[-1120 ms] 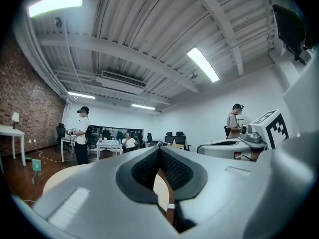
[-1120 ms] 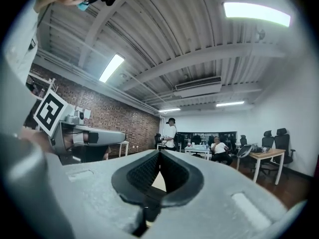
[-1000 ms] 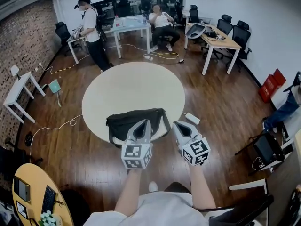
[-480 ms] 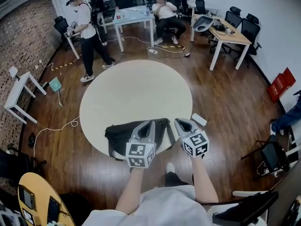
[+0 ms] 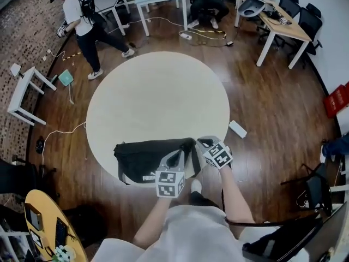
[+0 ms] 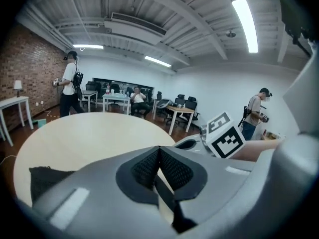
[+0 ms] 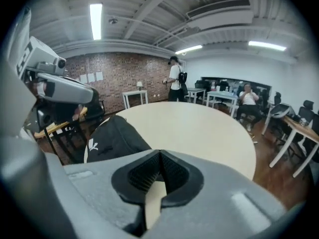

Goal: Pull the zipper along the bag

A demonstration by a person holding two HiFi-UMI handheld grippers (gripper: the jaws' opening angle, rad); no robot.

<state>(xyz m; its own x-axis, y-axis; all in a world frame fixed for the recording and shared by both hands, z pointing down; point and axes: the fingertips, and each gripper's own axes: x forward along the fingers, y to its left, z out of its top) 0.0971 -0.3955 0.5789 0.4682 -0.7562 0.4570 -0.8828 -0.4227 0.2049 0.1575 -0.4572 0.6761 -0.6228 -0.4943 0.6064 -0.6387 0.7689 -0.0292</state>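
A black bag (image 5: 144,160) lies at the near edge of the round cream table (image 5: 158,91). My left gripper (image 5: 177,154) hovers over the bag's right part, shut, with nothing between its pads. My right gripper (image 5: 203,142) sits just off the bag's right end, also shut and empty. In the left gripper view the pads (image 6: 149,166) meet, the bag (image 6: 45,180) shows low at the left, and the right gripper's marker cube (image 6: 227,133) is at the right. In the right gripper view the pads (image 7: 172,171) meet, with the bag (image 7: 112,136) ahead to the left. No zipper pull is discernible.
A white box (image 5: 238,129) lies on the wood floor right of the table. A person with a backpack (image 5: 79,23) walks at the far left. Desks and chairs (image 5: 281,23) stand at the back, a small white table (image 5: 22,91) at the left, a yellow table (image 5: 38,222) near left.
The view has tilted down and the table looks nearer. Both grippers have moved closer to the bag's right end and stay shut. The person with the backpack has walked left.
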